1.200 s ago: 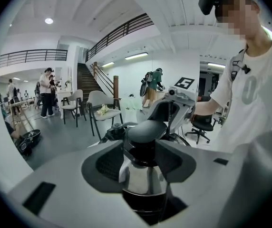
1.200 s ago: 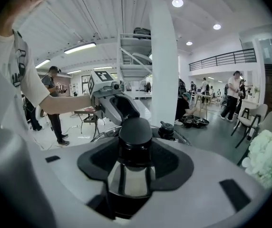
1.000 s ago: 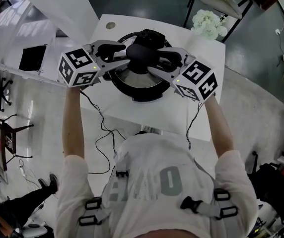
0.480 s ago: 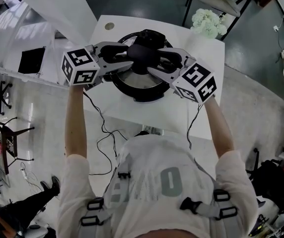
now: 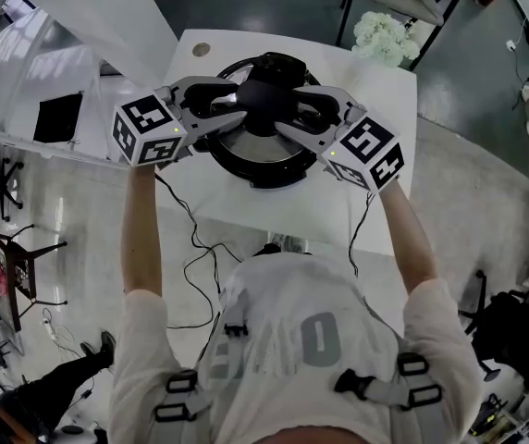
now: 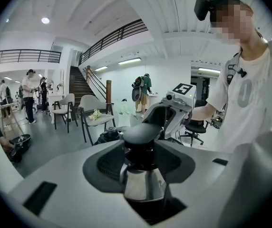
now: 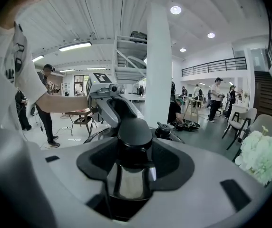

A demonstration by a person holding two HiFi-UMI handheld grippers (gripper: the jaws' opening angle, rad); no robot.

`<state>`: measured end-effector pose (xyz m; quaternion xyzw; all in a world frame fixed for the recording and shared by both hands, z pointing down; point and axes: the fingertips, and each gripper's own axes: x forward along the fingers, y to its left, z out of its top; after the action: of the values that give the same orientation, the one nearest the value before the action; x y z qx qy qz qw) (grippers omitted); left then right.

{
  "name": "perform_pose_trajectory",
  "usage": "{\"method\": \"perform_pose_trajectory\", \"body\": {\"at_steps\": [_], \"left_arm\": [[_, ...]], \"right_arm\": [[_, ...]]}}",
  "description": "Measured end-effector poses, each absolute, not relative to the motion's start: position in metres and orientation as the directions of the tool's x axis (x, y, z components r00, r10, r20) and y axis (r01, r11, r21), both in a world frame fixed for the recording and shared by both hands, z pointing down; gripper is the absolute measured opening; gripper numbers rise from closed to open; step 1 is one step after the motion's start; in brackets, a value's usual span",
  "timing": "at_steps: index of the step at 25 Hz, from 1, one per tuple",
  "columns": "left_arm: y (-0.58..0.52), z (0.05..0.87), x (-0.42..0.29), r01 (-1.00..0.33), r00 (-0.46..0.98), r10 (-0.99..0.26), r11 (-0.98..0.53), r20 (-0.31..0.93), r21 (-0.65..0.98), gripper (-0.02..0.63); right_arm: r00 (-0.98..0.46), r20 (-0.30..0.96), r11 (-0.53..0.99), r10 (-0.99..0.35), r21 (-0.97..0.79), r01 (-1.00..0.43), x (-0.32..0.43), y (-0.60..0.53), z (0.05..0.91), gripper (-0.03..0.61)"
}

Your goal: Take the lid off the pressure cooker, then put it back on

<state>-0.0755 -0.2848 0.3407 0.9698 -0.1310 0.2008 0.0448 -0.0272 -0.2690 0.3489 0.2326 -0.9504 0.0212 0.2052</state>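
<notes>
Only left hand-held gripper (image 5: 239, 103) jaws have just been closing (all else unmoved); the black round knob (image 5: 264, 95) of the steel lid (image 5: 237, 144), atop the black pressure cooker (image 5: 266, 176), is being gripped from opposite sides by it and the right hand-held gripper (image 5: 292, 111).

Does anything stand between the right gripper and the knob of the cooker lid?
Nothing visible does. The knob already sits between the jaws of the right gripper, with their pads against it.

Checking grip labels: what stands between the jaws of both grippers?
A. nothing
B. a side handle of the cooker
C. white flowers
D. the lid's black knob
D: the black knob sits between the jaws of the left gripper, which have just been closing on it, and of the right gripper.
</notes>
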Motion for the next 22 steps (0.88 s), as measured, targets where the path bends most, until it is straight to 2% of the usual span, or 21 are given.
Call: {"method": "perform_pose_trajectory", "body": {"at_steps": [15, 22], "left_arm": [[-0.27, 0.272, -0.065, -0.253, 0.893, -0.284, -0.958, 0.348, -0.134, 0.195], [-0.246, 0.263, -0.041, -0.293, 0.888, -0.329, -0.943, 0.321, -0.156, 0.195]], "right_arm": [[-0.811, 0.305, 0.866, -0.499, 0.144, -0.479, -0.017, -0.256, 0.287, 0.23], [-0.829, 0.273, 0.873, -0.488, 0.167, -0.458, 0.006, -0.234, 0.278, 0.23]]}}
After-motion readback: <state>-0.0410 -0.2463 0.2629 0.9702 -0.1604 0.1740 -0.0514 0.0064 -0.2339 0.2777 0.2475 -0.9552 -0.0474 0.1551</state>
